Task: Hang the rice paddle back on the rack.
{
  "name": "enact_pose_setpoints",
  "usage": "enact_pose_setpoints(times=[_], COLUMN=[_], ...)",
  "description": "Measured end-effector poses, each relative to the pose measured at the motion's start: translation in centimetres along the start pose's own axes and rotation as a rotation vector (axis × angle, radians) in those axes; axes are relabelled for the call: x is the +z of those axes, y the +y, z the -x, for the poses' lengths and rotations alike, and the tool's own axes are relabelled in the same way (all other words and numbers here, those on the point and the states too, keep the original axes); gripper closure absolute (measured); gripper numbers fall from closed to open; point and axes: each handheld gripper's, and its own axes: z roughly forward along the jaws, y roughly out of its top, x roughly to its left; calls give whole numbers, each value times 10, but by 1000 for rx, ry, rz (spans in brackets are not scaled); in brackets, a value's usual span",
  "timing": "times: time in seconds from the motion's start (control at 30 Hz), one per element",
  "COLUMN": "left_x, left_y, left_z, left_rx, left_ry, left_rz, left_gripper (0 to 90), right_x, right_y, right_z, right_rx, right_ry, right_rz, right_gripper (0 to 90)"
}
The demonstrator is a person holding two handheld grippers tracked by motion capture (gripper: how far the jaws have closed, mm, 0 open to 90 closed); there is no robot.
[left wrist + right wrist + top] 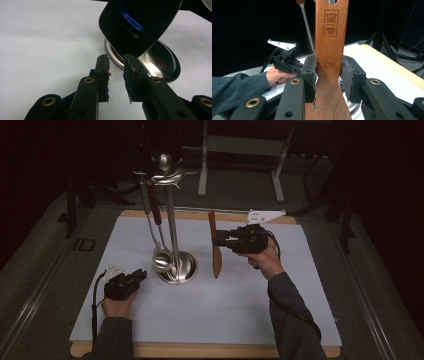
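Observation:
A wooden spatula (pixel 216 256) stands upright, blade down, just above the white mat to the right of the steel utensil stand (pixel 173 227). My right gripper (pixel 218 240) is shut on its handle from the right. The right gripper view shows the pads (pixel 310 72) pressed on both sides of the spatula (pixel 331 37) at its narrow neck. A steel ladle (pixel 161 259) hangs from the stand, its bowl low by the round base (pixel 186 270). My left gripper (pixel 141 275) rests on the mat left of the base, open. Its jaws (pixel 116 72) have nothing between them and point at the ladle bowl (pixel 140 25).
The white mat (pixel 200 310) lies on a wooden board (pixel 200 350). A metal frame (pixel 240 150) stands on the dark floor behind the table. A tripod (pixel 379 37) stands past the board's far edge in the right gripper view.

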Motion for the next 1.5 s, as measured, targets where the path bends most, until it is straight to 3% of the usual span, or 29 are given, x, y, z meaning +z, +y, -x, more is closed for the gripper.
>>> enact_pose_setpoints(times=[0.93,1.5], left_x=[0,0], left_y=[0,0], left_z=[0,0], left_rx=[0,0], left_ry=[-1,-1], left_rz=[1,1], left_gripper=[738,739], right_x=[11,13], right_y=[41,55], right_z=[-16,-20], right_rx=[-69,-80], right_ry=[40,47], right_rz=[32,48], right_gripper=[664,664])
